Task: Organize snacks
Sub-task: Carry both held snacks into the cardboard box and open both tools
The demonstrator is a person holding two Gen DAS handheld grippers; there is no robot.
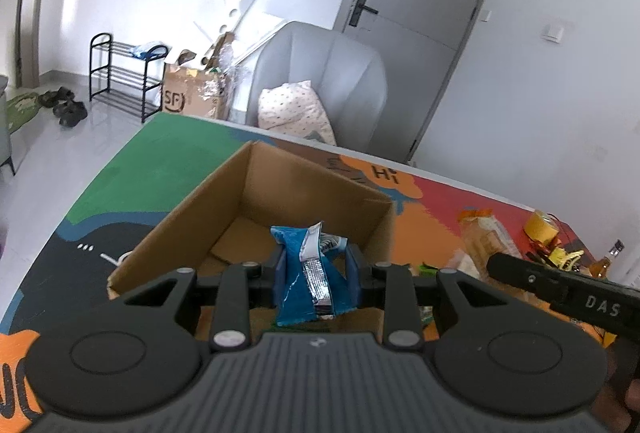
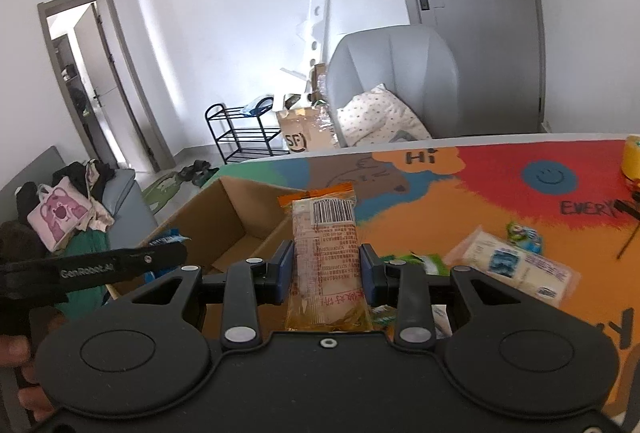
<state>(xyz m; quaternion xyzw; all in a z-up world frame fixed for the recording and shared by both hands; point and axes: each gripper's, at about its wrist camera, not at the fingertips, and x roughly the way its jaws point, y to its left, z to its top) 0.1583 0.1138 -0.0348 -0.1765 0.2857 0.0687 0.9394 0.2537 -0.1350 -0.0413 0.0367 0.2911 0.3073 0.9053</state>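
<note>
While your left gripper point(image 1: 315, 270) squeezes the blue packet point(image 1: 308, 273) above the box point(image 1: 224, 209) and your right gripper point(image 2: 326, 271) squeezes the orange packet point(image 2: 326, 265), tilting could slide either packet from the fingers onto the table point(image 2: 460, 217).

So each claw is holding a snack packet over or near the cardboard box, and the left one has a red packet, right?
Not quite: the left claw holds a blue packet, not a red one, as the left wrist view shows. The rest stands: the right claw grips an orange-topped packet beside the cardboard box.
</note>
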